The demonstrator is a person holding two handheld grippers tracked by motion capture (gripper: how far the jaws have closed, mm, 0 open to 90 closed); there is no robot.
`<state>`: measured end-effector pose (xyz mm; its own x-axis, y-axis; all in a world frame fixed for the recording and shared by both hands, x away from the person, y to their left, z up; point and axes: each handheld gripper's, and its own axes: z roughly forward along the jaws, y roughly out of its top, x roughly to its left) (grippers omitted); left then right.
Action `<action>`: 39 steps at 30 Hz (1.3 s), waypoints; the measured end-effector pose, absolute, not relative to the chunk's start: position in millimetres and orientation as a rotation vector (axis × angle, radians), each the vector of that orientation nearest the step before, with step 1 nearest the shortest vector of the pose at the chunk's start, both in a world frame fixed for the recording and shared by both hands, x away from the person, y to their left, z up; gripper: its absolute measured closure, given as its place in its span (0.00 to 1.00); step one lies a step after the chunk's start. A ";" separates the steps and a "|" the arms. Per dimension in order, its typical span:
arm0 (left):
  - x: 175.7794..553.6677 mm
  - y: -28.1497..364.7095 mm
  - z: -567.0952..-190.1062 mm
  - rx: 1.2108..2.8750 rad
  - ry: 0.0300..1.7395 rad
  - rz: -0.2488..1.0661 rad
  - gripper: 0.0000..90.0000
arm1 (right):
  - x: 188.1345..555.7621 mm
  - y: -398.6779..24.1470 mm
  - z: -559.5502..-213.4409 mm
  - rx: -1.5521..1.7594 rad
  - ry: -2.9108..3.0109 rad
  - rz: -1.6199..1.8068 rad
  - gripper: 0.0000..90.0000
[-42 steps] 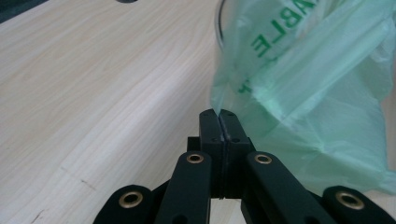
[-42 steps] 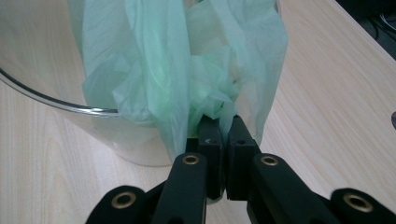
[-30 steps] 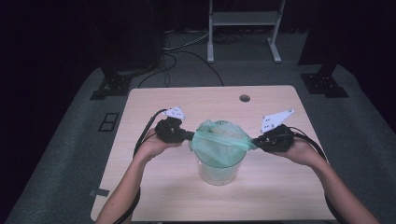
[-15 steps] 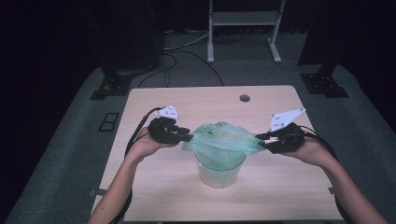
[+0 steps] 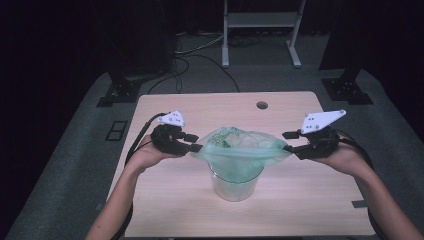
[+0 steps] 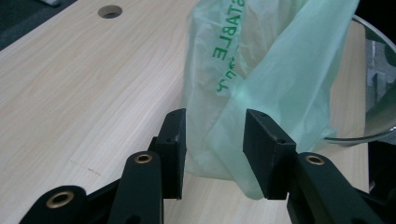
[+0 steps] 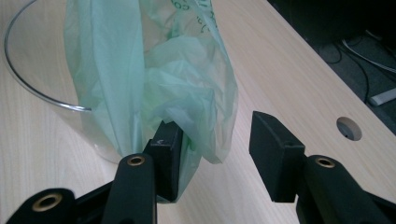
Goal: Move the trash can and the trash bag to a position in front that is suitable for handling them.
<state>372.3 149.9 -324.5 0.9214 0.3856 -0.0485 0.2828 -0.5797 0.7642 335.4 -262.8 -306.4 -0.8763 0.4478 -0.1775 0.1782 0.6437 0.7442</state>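
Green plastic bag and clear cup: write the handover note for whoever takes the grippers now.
Left gripper: jaws have just been opening, open now, with an edge of the thin green plastic bag loose between them.
Right gripper: likewise just opened; bag edge lies against one jaw, unclamped.
Bag sits in the clear round plastic cup mid light wooden table, its edges spread out over the rim.
Done: bag inserted, spread.
Left: probably fold the edges down around the rim.

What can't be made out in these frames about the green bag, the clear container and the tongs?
- Container contents: high view, green bag drapes over the mouth.
- Bag print: left gripper view, folds break the lettering.
- Container's far rim: right gripper view, cut by the top edge.
- Whether the left tongs or right tongs touch the bag: film lies between open jaws.
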 end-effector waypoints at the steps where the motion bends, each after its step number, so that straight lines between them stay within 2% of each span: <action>1: 372.1 149.7 -324.2 2.222 0.469 0.150 0.65 | 335.3 -261.7 -305.4 0.499 2.509 1.083 0.61; 14: 366.7 148.8 -319.8 2.214 0.413 0.104 0.61 | 337.2 -254.4 -299.7 0.515 2.555 1.166 0.61; 39: 352.6 149.2 -305.4 2.231 0.308 0.071 0.54 | 313.9 -247.2 -278.1 0.343 2.624 1.221 0.59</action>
<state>352.6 149.2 -305.4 0.9680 0.2450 -0.0549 0.1959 -0.6001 0.7755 313.9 -247.2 -278.1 -0.9471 0.3035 -0.1048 0.1153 0.6260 0.7713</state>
